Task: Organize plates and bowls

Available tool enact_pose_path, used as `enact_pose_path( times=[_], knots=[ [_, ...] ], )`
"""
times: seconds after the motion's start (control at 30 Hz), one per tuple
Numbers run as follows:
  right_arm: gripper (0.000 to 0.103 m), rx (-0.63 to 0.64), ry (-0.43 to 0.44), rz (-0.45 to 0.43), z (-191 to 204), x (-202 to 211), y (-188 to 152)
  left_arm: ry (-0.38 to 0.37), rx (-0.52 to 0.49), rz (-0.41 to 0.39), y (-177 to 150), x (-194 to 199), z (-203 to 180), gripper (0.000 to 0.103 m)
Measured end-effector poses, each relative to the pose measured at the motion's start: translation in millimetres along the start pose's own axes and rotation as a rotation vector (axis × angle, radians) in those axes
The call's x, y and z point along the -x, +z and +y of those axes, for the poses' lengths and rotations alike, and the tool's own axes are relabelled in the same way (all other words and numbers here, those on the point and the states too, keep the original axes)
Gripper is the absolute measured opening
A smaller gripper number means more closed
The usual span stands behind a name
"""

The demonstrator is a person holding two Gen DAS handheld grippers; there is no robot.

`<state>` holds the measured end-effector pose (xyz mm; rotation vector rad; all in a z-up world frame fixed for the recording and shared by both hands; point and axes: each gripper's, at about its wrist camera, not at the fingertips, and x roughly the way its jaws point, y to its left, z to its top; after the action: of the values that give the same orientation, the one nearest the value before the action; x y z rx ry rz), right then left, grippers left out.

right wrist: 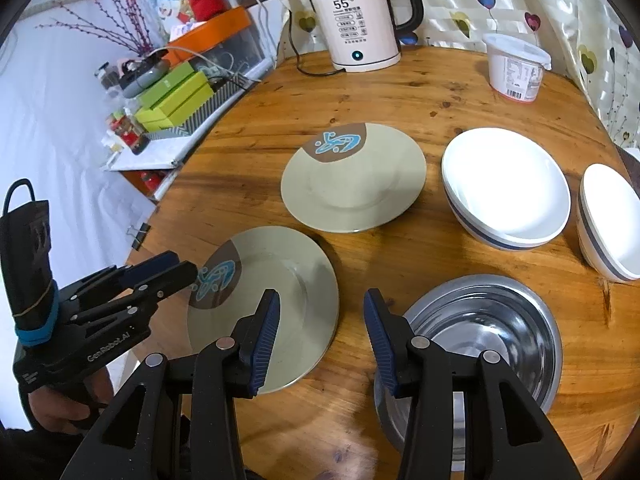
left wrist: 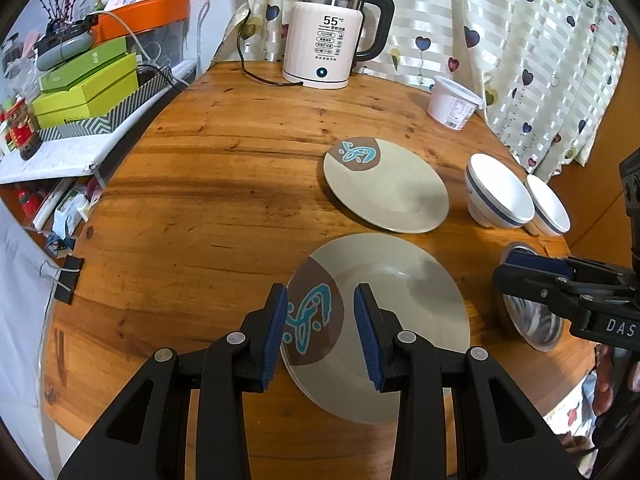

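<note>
Two beige plates with a brown patch and blue drawing lie on the round wooden table (left wrist: 200, 208): a near plate (left wrist: 396, 320) (right wrist: 280, 300) and a far plate (left wrist: 392, 188) (right wrist: 352, 184). Two white bowls with a dark stripe, a large one (left wrist: 500, 192) (right wrist: 508, 188) and a small one (left wrist: 550, 208) (right wrist: 612, 220), stand on the right. A steel bowl (left wrist: 532, 316) (right wrist: 492, 332) sits near the front right. My left gripper (left wrist: 320, 328) (right wrist: 176, 270) is open over the near plate's patterned rim. My right gripper (right wrist: 320, 336) (left wrist: 516, 268) is open between the near plate and the steel bowl.
A white electric kettle (left wrist: 324, 44) with its cord stands at the table's back. A white plastic tub (left wrist: 454, 104) stands at the back right. Green boxes (left wrist: 88, 88) and clutter fill a shelf to the left. A heart-print curtain (left wrist: 520, 40) hangs behind. A binder clip (left wrist: 68, 280) grips the left edge.
</note>
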<state>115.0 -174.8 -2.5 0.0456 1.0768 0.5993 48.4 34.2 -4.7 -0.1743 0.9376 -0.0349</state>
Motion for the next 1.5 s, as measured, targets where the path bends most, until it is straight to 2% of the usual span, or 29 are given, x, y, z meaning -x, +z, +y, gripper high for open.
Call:
enact_pose_path(
  times=[1.07, 1.5],
  knots=[
    [0.043, -0.110, -0.012, -0.027, -15.8, -8.5, 20.1, -0.035, -0.019, 0.009, 28.6, -18.4, -3.2, 0.036],
    [0.043, -0.195, -0.033, -0.010, -34.8, -26.0, 35.5, -0.117, -0.027, 0.024, 62.2, -41.8, 1.5, 0.036]
  ],
)
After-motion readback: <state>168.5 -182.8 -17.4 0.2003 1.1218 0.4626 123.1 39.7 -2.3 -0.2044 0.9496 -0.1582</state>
